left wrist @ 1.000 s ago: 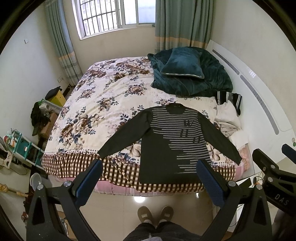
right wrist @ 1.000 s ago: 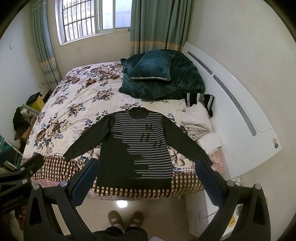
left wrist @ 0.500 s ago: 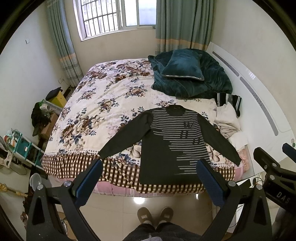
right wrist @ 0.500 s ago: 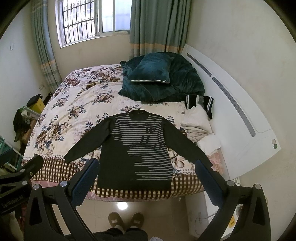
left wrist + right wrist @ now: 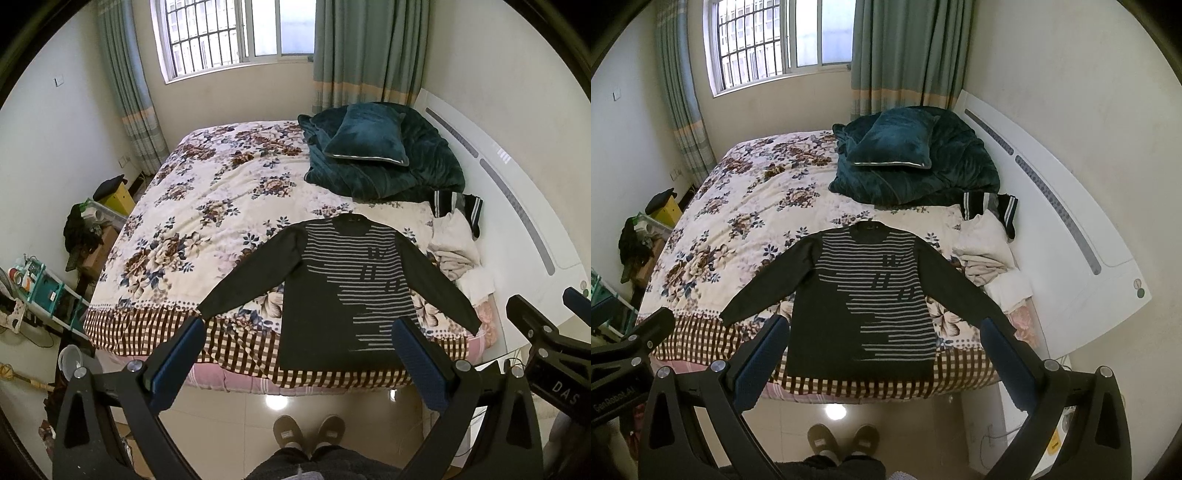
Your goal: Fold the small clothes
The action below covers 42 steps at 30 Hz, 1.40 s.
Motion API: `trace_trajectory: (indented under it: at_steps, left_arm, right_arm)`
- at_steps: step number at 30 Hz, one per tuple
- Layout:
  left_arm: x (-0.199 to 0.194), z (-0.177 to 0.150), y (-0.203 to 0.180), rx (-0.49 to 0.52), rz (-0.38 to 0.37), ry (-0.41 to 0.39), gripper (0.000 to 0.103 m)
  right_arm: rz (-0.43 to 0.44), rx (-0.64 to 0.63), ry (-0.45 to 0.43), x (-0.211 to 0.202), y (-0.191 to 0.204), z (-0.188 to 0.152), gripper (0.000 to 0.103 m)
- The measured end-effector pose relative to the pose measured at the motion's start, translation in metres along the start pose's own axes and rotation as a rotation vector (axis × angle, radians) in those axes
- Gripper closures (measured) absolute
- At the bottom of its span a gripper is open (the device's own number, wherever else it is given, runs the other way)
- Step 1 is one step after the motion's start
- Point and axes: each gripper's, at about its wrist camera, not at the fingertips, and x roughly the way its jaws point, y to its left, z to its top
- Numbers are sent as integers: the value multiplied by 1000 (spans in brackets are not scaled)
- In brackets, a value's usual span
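Note:
A dark sweater with grey stripes (image 5: 343, 291) lies flat on the flowered bed (image 5: 207, 221), face up, sleeves spread, hem at the near edge. It also shows in the right wrist view (image 5: 864, 299). My left gripper (image 5: 297, 334) is open and empty, held high above the floor in front of the bed. My right gripper (image 5: 882, 332) is open and empty at the same height, to the right of the left one. Both are well apart from the sweater.
A teal blanket and pillow (image 5: 373, 151) sit at the bed's far right. A pile of pale clothes (image 5: 454, 247) lies beside the sweater's right sleeve. The white headboard (image 5: 524, 229) runs along the right. Shelves and clutter (image 5: 44, 288) stand at left. The person's slippers (image 5: 306, 432) stand on the tiled floor.
Both grippers have tilted slightly, so the bed and sweater sit a little lower in view. Jaws stay open. The sweater has not moved.

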Motion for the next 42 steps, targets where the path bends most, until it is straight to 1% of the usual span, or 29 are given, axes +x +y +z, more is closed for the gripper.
trace_trajectory:
  at_steps: [11,14,16,18,19,20,22,24,27,28,30,32,34,35,37,39,41,42]
  left_arm:
    - [0,-2,-1,-1,-6,-4,0]
    - [5,-2,-2,-2,-25,-10,0]
    - [14,0,0,5,-15,-35,0]
    - [31,4,-2,22,9,-48,0]
    - [46,6,-5,34,31,-53,0]
    - [57,7,-5,44,37,-48,0]
    - [90,10,-10,66,46,-29,0]
    - [121,13,-12,70,35,-7,0]
    - [177,20,-28,72,34,46,0]
    - [191,23,-32,76,36,57,0]
    - [231,26,-48,96,66,99,0]
    - [281,27,-67,120,95,149,0]
    - [318,27,-81,140,134,190,0]
    - [343,27,-89,145,148,217,0]
    - [386,25,-102,147,163,262,0]
    - [435,19,-118,163,176,316,0]
    - [487,8,-137,183,180,370,0]
    - [501,5,-143,189,186,383,0]
  right_arm:
    - [0,0,-1,-2,2,0,0]
    - [2,4,-3,-2,2,-1,0]
    - [-2,26,3,3,-1,1,0]
    - [-11,56,10,16,-8,3,0]
    - [-27,83,25,29,-14,3,0]
    - [-33,108,35,42,-19,3,0]
    - [-67,173,78,76,-37,-1,0]
    - [-101,219,94,111,-55,-7,0]
    - [-164,272,145,176,-89,-24,0]
    - [-187,298,178,202,-105,-31,0]
    - [-193,359,226,250,-134,-47,0]
    - [-203,423,298,309,-166,-68,0]
    - [-203,505,371,374,-202,-95,0]
    - [-203,547,401,402,-220,-108,0]
    - [-182,677,445,467,-264,-135,0]
    - [-187,820,454,521,-310,-163,0]
    - [-203,952,432,560,-345,-188,0]
    - [-216,1007,421,577,-361,-200,1]
